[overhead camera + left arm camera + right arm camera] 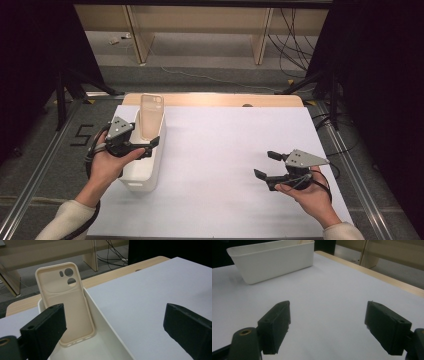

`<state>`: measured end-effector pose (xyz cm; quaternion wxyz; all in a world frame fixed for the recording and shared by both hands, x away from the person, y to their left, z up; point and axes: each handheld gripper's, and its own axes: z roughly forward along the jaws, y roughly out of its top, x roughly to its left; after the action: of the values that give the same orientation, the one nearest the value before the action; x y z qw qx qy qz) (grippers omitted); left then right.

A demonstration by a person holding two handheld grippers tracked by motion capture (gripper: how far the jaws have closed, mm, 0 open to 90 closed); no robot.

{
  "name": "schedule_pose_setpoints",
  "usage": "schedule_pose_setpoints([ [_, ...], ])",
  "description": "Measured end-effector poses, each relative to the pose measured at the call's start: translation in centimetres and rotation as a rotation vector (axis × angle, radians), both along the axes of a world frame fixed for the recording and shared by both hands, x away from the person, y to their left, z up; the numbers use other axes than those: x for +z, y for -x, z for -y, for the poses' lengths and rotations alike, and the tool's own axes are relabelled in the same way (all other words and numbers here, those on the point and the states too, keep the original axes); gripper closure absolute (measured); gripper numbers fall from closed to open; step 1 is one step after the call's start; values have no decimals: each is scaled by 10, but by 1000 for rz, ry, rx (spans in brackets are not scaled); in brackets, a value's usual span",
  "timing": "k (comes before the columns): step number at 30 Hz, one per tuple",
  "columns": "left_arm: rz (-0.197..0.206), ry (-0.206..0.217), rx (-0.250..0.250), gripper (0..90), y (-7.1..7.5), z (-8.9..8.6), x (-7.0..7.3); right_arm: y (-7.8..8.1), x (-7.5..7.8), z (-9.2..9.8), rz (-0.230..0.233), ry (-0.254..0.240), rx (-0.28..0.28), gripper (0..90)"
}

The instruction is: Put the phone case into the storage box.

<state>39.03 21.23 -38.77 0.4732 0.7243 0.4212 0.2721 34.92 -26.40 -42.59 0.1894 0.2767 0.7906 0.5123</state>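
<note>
A cream phone case (pixel 150 116) (pixel 65 304) stands on end in a long white bin (pixel 149 172) (pixel 109 325), leaning against the bin's far end with its open side toward me. My left gripper (pixel 151 145) (pixel 115 325) hangs open over the bin, just short of the case, and nothing is between its jaws. Over the white sheet at the right, my right gripper (pixel 266 164) (pixel 328 327) is open and holds nothing. The bin (pixel 272 261) lies far ahead of it.
A white sheet (pixel 235 150) covers most of the wooden table (pixel 220 99). Beyond the far edge are table legs and loose cables on the floor (pixel 295 45). Dark stands flank the table on both sides.
</note>
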Motion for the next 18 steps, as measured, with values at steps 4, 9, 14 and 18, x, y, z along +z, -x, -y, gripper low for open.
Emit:
schedule_pose_setpoints([
  [4,3,3,-7,41,3,2,0,0,0,-1,-1,2,2,219],
  [9,9,-2,-17,41,7,3,1,0,-1,-1,-5,-1,2,219],
  [14,11,-2,-25,41,12,5,0,0,0,0,-5,-2,1,219],
  [18,15,-6,-30,41,16,4,0,0,0,0,-2,0,1,219],
])
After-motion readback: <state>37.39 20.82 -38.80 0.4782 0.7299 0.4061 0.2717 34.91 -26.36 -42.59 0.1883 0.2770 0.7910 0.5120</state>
